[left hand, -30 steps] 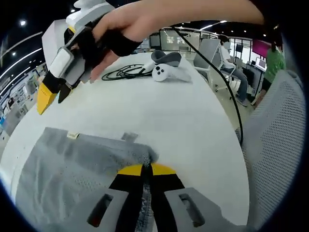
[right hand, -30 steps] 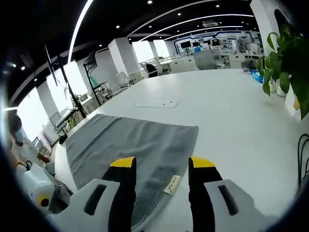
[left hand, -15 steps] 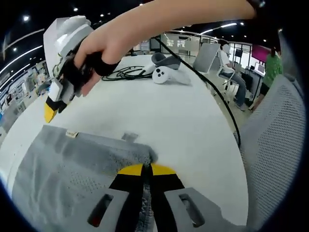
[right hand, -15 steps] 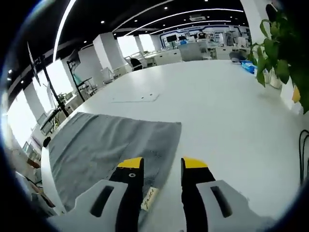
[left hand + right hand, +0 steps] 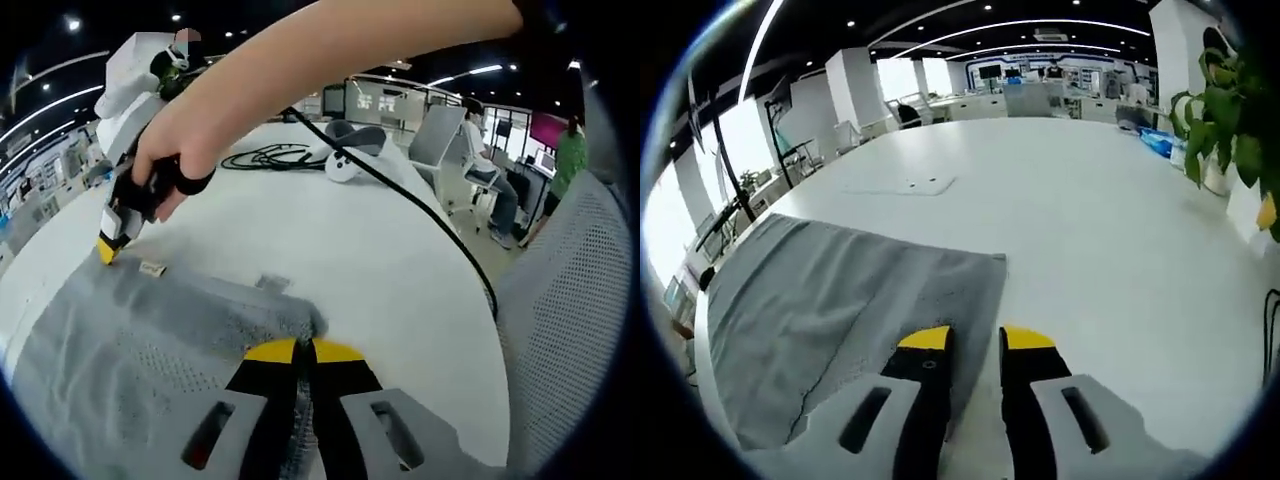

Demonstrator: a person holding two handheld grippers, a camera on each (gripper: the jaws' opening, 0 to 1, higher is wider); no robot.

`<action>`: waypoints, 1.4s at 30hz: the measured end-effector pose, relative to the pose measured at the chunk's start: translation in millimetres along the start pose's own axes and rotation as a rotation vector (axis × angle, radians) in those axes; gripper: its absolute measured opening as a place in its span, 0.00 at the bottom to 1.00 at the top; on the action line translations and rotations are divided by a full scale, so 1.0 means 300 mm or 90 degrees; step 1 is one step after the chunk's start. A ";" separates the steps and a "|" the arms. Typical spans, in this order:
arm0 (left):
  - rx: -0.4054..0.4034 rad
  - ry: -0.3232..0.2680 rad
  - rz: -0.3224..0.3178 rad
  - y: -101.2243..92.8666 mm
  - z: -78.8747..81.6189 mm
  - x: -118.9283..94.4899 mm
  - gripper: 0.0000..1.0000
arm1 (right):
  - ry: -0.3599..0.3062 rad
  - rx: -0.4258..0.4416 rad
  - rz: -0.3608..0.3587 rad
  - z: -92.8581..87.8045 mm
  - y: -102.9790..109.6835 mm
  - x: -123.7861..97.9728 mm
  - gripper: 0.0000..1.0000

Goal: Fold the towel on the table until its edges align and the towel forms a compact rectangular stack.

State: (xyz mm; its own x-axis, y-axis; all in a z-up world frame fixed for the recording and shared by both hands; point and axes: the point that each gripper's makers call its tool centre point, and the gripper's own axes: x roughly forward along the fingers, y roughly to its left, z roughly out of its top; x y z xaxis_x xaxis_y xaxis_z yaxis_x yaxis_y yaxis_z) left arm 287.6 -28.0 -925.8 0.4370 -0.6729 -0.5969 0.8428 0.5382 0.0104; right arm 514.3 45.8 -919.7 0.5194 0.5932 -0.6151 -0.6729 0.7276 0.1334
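Note:
A grey towel (image 5: 150,350) lies flat on the white table (image 5: 390,250). My left gripper (image 5: 300,350) is shut on the towel's near corner, and cloth bunches between its yellow tips. A hand holds my right gripper (image 5: 107,250) down at the towel's far corner, beside a small label (image 5: 152,268). In the right gripper view the towel (image 5: 840,290) spreads away to the left. My right gripper (image 5: 975,340) straddles its corner edge, jaws narrowed to a small gap that still shows. The label is hidden there.
A coiled black cable (image 5: 265,157), a white controller (image 5: 345,170) and a grey device (image 5: 355,135) sit at the table's far end. A mesh chair (image 5: 570,300) stands to the right. A potted plant (image 5: 1230,110) and a flat white plate (image 5: 908,186) are on the table.
My right gripper has come down to the towel's far corner and its jaws have narrowed from wide apart to a small gap. My left gripper has stayed shut on its corner.

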 end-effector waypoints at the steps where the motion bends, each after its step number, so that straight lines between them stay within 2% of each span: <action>1: 0.002 -0.001 0.000 -0.002 0.001 -0.001 0.04 | 0.000 -0.005 0.003 -0.006 0.008 0.000 0.13; 6: 0.001 -0.002 0.003 -0.003 0.002 -0.002 0.04 | -0.001 -0.045 -0.010 -0.008 0.015 0.009 0.10; 9: 0.012 0.008 0.006 -0.006 0.002 0.000 0.04 | 0.007 -0.130 -0.014 -0.012 0.024 0.009 0.10; 13: 0.011 0.006 0.003 -0.005 0.001 -0.002 0.04 | 0.009 -0.129 0.007 -0.013 0.028 0.031 0.03; 17: 0.002 0.010 0.007 -0.006 0.003 -0.001 0.04 | 0.012 -0.166 0.013 -0.005 0.001 0.058 0.00; 20: 0.003 0.012 0.014 -0.008 0.004 -0.001 0.04 | 0.010 -0.151 0.012 -0.001 -0.018 0.069 0.00; 21: 0.001 0.013 0.022 -0.008 0.003 -0.001 0.04 | 0.013 -0.130 0.002 -0.001 -0.032 0.072 0.00; 26: -0.009 0.011 0.043 -0.008 0.002 -0.001 0.04 | 0.001 -0.081 0.003 0.020 -0.021 0.027 0.00; 33: -0.022 0.011 0.043 -0.019 0.022 -0.001 0.04 | -0.007 -0.080 0.009 0.039 0.005 -0.042 0.00; 39: -0.022 -0.010 0.037 -0.040 0.090 0.001 0.04 | -0.015 -0.061 -0.002 0.049 -0.028 -0.102 0.00; 42: -0.031 -0.037 0.030 -0.056 0.153 -0.002 0.04 | -0.016 -0.057 -0.011 0.051 -0.061 -0.129 0.00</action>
State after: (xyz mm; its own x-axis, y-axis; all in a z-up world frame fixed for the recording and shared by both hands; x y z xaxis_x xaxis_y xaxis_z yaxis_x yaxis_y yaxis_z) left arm 287.7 -59.9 -888.8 0.4943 -0.6741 -0.5489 0.8052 0.5930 -0.0033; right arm 514.7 14.7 -886.6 0.5438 0.5902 -0.5966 -0.7074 0.7049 0.0527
